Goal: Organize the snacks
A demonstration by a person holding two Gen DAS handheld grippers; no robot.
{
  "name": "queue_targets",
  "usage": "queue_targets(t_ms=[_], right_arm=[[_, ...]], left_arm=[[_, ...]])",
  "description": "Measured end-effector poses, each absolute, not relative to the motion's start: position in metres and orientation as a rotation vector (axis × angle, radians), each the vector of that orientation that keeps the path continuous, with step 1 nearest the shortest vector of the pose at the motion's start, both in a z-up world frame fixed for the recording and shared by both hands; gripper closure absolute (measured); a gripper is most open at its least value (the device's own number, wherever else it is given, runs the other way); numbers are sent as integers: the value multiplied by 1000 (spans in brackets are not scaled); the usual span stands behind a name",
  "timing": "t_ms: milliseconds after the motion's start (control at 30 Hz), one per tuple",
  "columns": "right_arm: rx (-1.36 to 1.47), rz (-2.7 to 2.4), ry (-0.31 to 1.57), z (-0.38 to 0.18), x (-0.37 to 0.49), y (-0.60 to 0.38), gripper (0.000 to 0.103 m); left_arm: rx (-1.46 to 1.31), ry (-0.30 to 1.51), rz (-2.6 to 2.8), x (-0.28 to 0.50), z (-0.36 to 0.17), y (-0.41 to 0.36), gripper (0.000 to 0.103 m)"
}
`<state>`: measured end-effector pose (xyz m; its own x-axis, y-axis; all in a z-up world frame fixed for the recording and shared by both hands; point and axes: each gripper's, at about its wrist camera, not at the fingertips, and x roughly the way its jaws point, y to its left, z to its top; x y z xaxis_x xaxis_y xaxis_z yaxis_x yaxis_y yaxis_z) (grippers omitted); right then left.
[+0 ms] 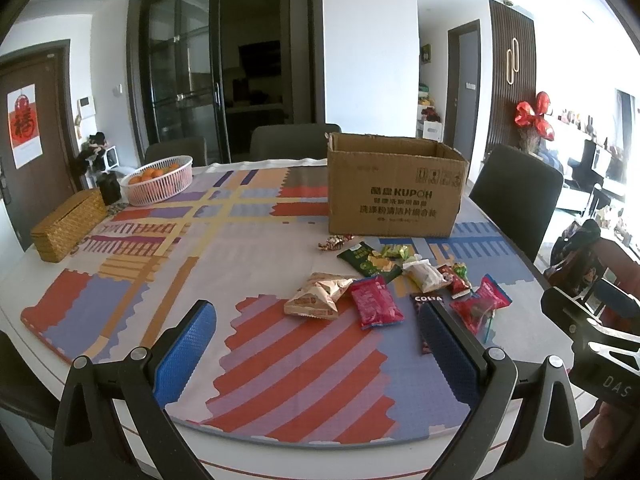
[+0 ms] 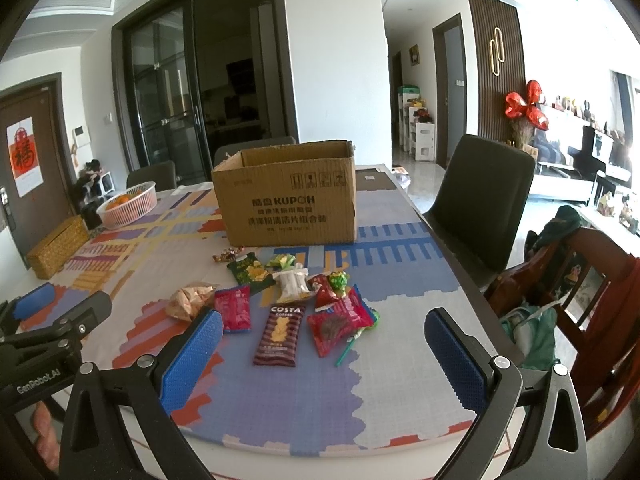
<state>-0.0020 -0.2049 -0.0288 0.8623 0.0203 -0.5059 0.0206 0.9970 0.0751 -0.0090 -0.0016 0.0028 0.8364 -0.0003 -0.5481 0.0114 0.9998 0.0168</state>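
An open cardboard box [image 1: 394, 192] [image 2: 288, 204] stands on the patterned table mat. Several snack packets lie in front of it: a tan bag [image 1: 316, 294] [image 2: 188, 300], a red packet [image 1: 376, 302] [image 2: 233, 307], a brown Costa packet [image 2: 279, 334] [image 1: 426, 300], a dark green bag [image 1: 366, 260] [image 2: 250, 272], a pale packet [image 1: 424, 276] [image 2: 292, 284] and red candy packets [image 1: 480, 304] [image 2: 340, 320]. My left gripper [image 1: 320, 344] is open and empty, low over the near mat. My right gripper [image 2: 324, 352] is open and empty, just short of the Costa packet.
A white basket of oranges [image 1: 158, 180] [image 2: 128, 204] and a woven box [image 1: 68, 224] [image 2: 56, 246] stand at the far left. Dark chairs [image 2: 484, 204] [image 1: 516, 200] surround the table; a wooden chair [image 2: 592, 280] is at the right. The right gripper's body [image 1: 592, 340] shows in the left view.
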Motion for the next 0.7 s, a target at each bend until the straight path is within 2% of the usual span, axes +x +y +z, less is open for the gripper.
queue_targets(t_ms=[700], right_arm=[[113, -2, 662, -64, 40, -219, 1]], left_arm=[[74, 675, -74, 36, -27, -22, 0]])
